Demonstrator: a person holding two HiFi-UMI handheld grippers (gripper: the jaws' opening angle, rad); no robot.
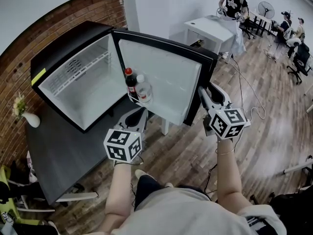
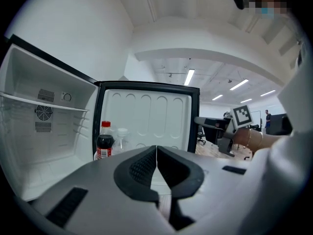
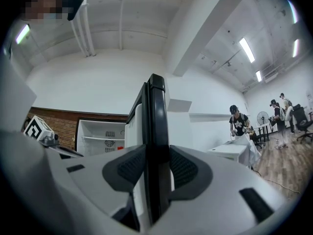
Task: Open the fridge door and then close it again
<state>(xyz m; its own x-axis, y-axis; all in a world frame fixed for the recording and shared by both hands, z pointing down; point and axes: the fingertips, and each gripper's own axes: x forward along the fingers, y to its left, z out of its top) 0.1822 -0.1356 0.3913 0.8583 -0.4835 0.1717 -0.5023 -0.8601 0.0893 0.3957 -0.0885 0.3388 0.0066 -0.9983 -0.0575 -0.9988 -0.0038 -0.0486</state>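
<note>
Two bottles (image 1: 131, 82) stand in the rack of the fridge door (image 1: 168, 75), which is wide open. The black fridge (image 1: 73, 77) sits on a dark table (image 1: 58, 155) against a brick wall (image 1: 73, 18). The right gripper (image 1: 209, 88) clamps the door's outer edge. The left gripper (image 1: 138, 114) hangs closed and empty below the bottles. A wood floor (image 1: 264, 131) runs back to a white table (image 1: 208, 28).

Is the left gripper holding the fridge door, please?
No, the left gripper is shut on nothing, and the door stands beyond it.
</note>
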